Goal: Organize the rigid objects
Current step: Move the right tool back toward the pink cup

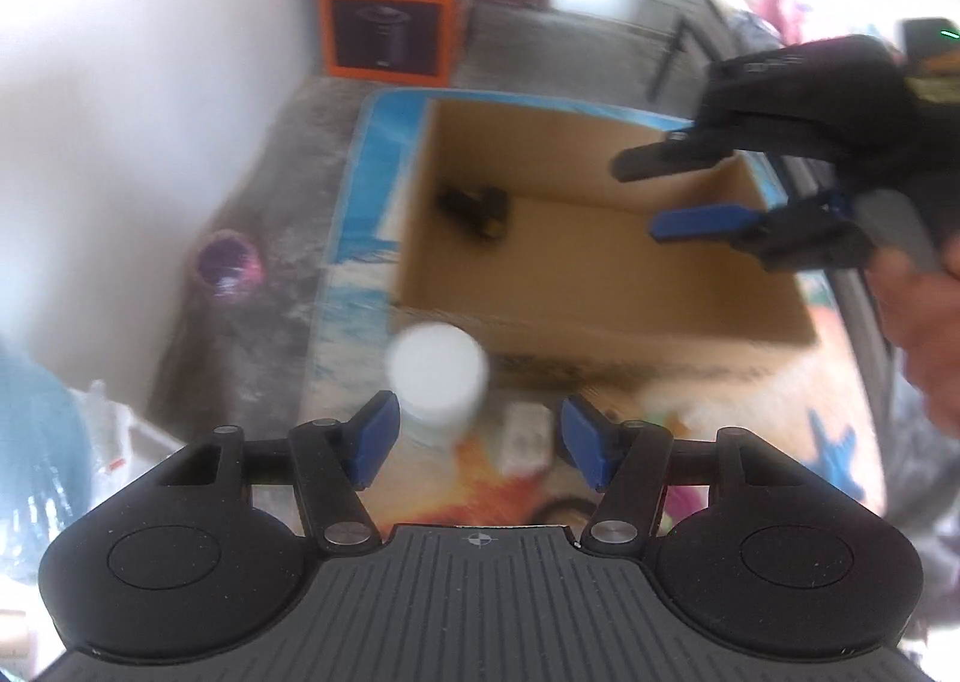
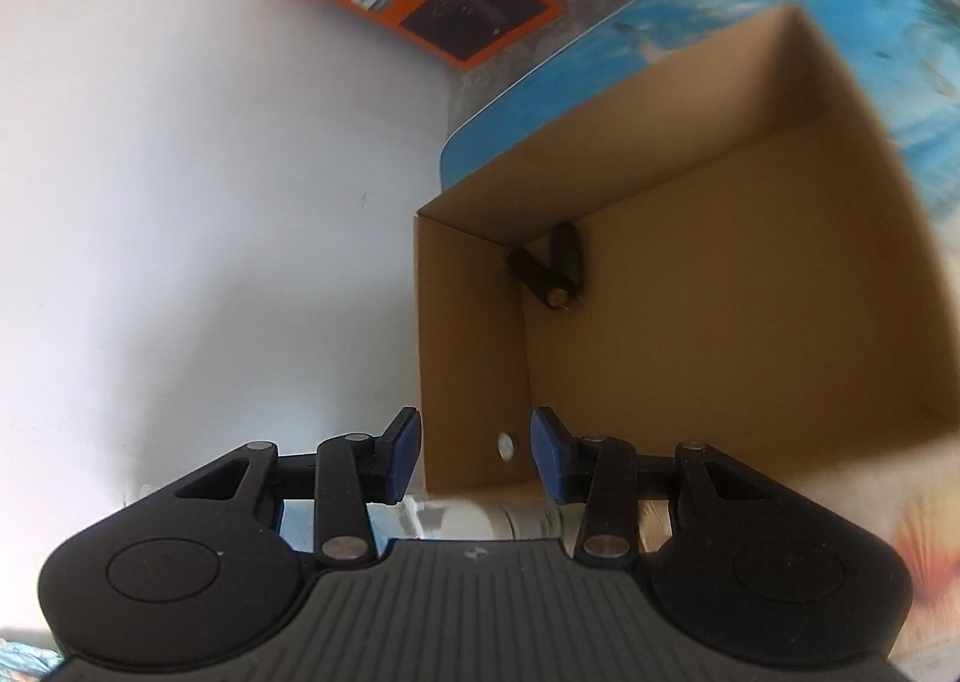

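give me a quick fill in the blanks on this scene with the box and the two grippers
The black object lies in a corner inside the cardboard ____.
The left gripper hangs near a ____ bottle, fingers apart.
The right gripper is ____ and holds nothing.
The box by the wall is ____.

Missing words: box; white; open; orange

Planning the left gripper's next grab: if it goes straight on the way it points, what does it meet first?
Probably the white bottle, just ahead of the open left gripper and nearer its left finger. The cardboard box lies behind it. Blur makes depth uncertain.
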Demonstrator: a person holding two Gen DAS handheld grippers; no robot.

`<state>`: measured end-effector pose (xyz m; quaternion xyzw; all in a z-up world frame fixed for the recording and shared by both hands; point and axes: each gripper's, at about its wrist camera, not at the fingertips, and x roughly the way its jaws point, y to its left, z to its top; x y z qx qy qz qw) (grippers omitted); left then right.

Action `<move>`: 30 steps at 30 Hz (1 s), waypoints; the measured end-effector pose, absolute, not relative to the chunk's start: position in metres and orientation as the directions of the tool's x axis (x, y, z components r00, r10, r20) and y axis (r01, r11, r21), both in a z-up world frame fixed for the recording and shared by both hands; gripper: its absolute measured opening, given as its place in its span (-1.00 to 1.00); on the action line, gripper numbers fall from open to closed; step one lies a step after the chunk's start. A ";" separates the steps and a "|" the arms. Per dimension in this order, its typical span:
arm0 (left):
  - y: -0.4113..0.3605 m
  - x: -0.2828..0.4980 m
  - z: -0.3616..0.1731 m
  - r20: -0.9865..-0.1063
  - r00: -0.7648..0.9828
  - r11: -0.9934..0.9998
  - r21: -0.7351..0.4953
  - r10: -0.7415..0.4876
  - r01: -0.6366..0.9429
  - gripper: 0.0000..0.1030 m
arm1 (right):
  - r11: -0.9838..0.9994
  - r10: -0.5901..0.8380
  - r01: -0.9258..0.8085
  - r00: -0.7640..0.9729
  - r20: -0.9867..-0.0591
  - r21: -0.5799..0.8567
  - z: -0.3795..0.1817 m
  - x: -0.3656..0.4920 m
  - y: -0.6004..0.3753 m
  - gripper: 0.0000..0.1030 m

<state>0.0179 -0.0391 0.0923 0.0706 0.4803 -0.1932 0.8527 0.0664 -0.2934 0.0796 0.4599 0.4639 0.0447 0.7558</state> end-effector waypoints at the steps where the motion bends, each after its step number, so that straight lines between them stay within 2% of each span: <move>1: -0.036 0.022 0.092 -0.845 0.476 0.926 -0.057 -0.244 0.373 0.25 | 0.587 0.493 0.365 0.547 -0.677 0.723 0.074 0.085 -0.291 -0.21; 7: -0.007 0.048 0.087 -0.845 0.514 0.976 -0.046 -0.151 0.210 0.41 | 0.658 0.493 0.371 0.446 -0.747 0.655 0.036 0.169 -0.275 -0.27; 16: 0.021 0.074 0.072 -0.864 0.499 0.998 -0.051 -0.064 0.040 0.44 | 0.742 0.445 0.374 0.345 -0.826 0.556 -0.007 0.230 -0.255 -0.25; 20: 0.022 0.079 0.067 -0.874 0.483 0.998 -0.060 -0.060 0.015 0.44 | 0.636 0.591 0.376 0.323 -0.739 0.674 -0.022 0.224 -0.249 -0.28; 26: 0.013 0.081 0.068 -0.872 0.481 0.996 -0.076 -0.087 0.043 0.44 | 0.577 0.602 0.400 0.380 -0.702 0.711 -0.013 0.210 -0.271 -0.26; 30: 0.003 0.080 0.072 -0.867 0.484 0.992 -0.085 -0.120 0.094 0.44 | 0.543 0.615 0.378 0.430 -0.662 0.750 0.016 0.180 -0.288 -0.26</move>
